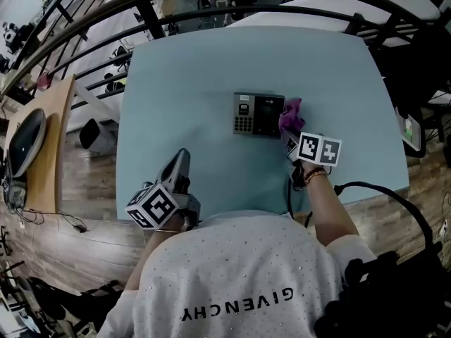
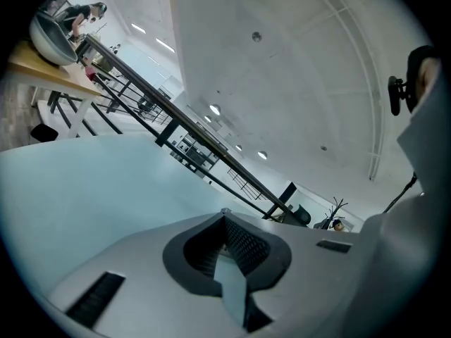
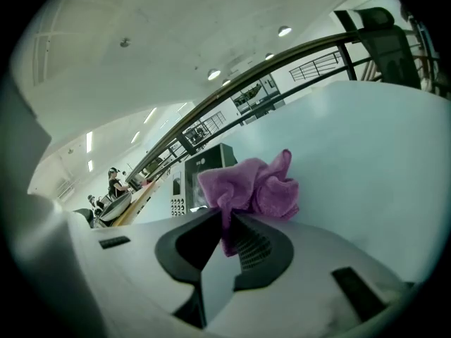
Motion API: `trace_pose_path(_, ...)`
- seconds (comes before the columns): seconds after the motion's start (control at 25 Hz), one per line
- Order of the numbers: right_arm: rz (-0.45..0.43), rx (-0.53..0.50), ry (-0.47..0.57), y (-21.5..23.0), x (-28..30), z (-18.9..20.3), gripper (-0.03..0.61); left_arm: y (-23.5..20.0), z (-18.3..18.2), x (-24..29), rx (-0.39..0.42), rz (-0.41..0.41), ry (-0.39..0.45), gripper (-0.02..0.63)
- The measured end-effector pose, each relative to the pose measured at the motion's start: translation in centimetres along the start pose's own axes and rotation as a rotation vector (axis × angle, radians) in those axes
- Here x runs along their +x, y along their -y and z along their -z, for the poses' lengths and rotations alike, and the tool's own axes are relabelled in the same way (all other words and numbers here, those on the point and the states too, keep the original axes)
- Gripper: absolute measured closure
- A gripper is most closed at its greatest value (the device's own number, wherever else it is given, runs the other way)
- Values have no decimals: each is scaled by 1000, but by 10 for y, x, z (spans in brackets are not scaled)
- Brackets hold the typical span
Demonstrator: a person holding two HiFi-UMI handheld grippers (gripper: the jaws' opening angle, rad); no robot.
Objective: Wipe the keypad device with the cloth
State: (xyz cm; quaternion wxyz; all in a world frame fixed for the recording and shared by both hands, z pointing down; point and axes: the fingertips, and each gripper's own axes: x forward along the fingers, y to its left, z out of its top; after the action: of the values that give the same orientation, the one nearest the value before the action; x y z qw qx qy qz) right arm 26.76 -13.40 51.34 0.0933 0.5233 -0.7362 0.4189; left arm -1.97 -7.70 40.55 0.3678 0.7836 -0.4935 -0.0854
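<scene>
The keypad device (image 1: 258, 115), a dark flat unit with a grey keypad at its left end, lies on the pale blue table (image 1: 211, 62). My right gripper (image 1: 289, 139) is shut on a purple cloth (image 1: 291, 117) that bunches up at the device's right end. In the right gripper view the purple cloth (image 3: 250, 189) sticks out of the closed jaws, with the keypad device (image 3: 201, 171) just behind it to the left. My left gripper (image 1: 183, 155) rests near the table's front left, shut and holding nothing; its own view shows only bare table (image 2: 84, 189) ahead.
A wooden side table (image 1: 42, 139) with a round dark object stands on the left. Black railings (image 1: 176, 13) run behind the table. A black cable (image 1: 373, 189) loops by the right front edge. A person's torso fills the lower part of the head view.
</scene>
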Motion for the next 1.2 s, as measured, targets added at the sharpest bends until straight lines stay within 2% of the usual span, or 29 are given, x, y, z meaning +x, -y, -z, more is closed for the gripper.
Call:
trace_pose_path(0.32,60,-39,-94,0,2,23,529,2,0,6,-8,37,-10,609)
trace_pose_path(0.48,117,-78,-165,-1,-6,48,529,12,-15,9,9,96,-12,609)
trace_pose_path(0.56,133,-80,-164,-4,-14,54,529,12,-26,6,9,119,-2,609)
trace_pose_path(0.64,120,-48,-103,-11,-24,52,529,8,-36,1,-6,134,9,609)
trace_pose_path(0.8,31,34,146,-46,-58,16,529,6,-55,-9,10,178,-8,609)
trace_pose_path(1.0,9,-66,321,-110,-102,-14,531,-3,-74,-36,27,233,-32,609)
trace_pose_path(1.2,-108,-89,531,-194,-139,-28,531,-29,-85,-65,13,227,-64,609)
